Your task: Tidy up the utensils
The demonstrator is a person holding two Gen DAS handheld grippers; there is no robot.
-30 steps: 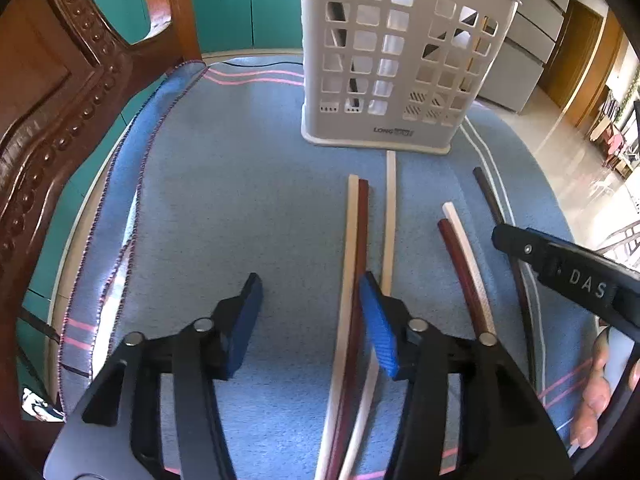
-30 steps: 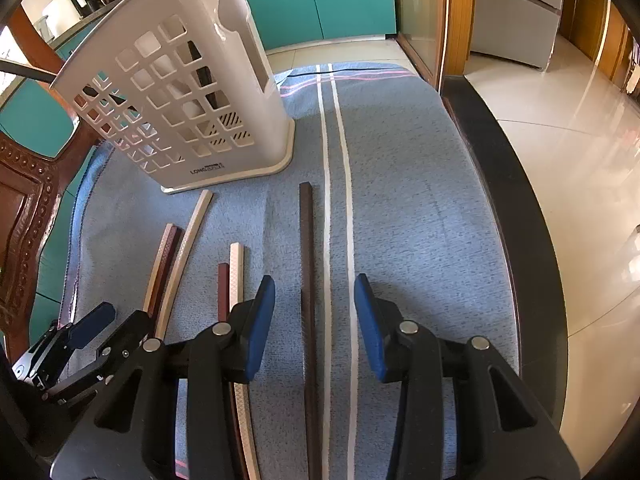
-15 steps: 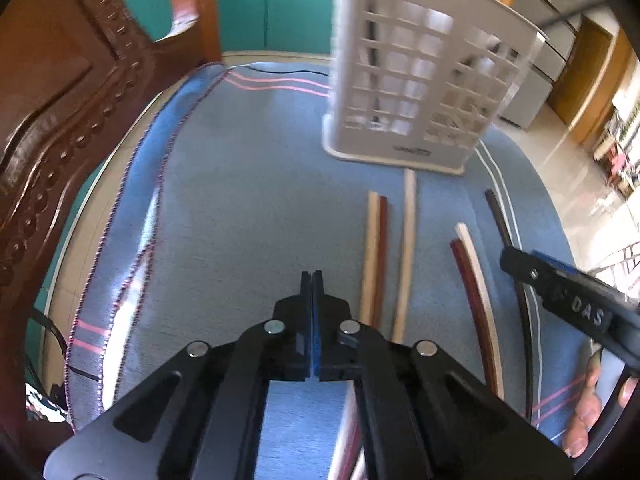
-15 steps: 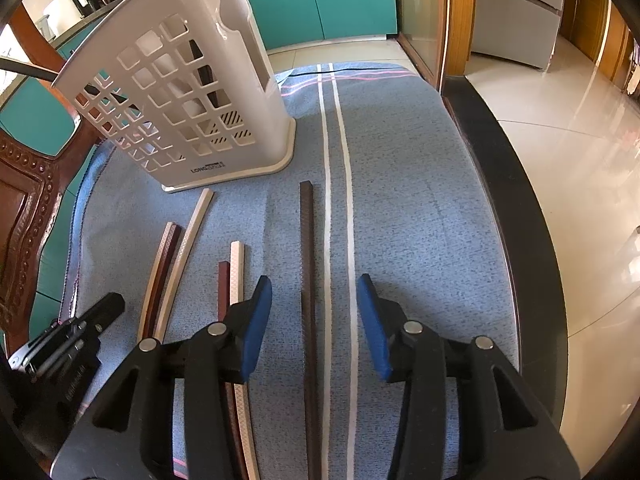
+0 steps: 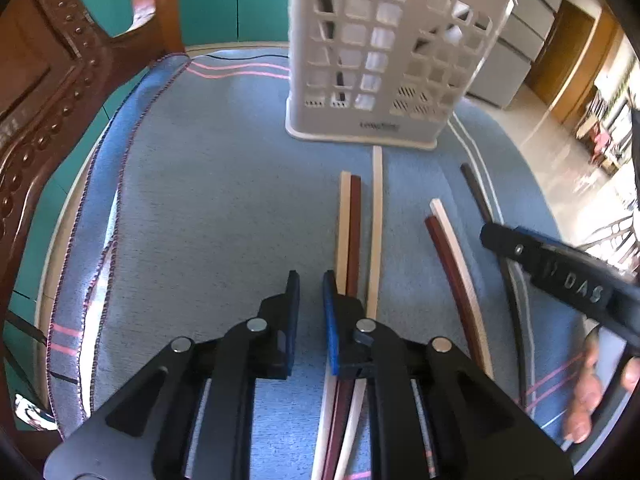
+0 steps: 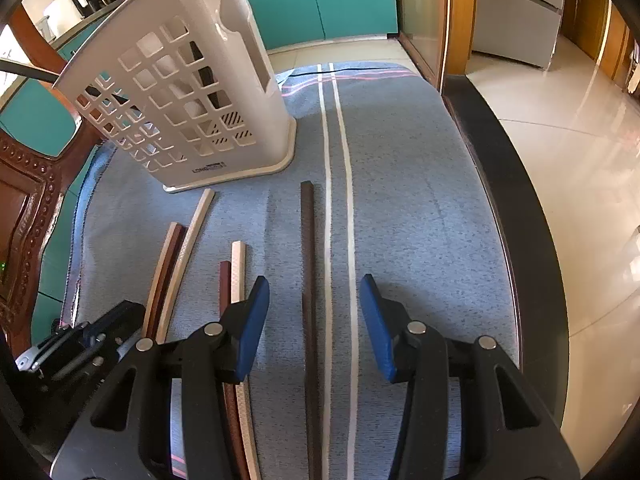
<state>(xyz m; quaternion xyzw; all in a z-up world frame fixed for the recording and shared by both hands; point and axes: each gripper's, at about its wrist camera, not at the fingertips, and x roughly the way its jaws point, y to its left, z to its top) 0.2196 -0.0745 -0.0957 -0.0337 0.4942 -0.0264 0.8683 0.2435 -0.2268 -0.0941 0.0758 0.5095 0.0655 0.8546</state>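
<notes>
Several chopsticks lie on a blue cloth (image 5: pixel 224 208) in front of a white lattice utensil holder (image 5: pixel 384 68), which also shows in the right wrist view (image 6: pixel 188 100). A cream and dark red pair (image 5: pixel 349 224) and a cream stick (image 5: pixel 376 216) lie just right of my left gripper (image 5: pixel 311 304), whose jaws stand a narrow gap apart, empty. Another red and cream pair (image 5: pixel 452 252) lies further right. My right gripper (image 6: pixel 314 312) is open, straddling a dark brown chopstick (image 6: pixel 308 264) on the cloth.
A carved wooden chair back (image 5: pixel 44 92) rises at the left edge of the table. The table's dark right edge (image 6: pixel 508 216) drops to a tiled floor. The right gripper's body (image 5: pixel 560 280) shows at the right of the left wrist view.
My left gripper shut fully half a second ago and has since opened to a narrow gap, shifting closer to the cream and red pair. The right gripper has stayed open over the dark chopstick.
</notes>
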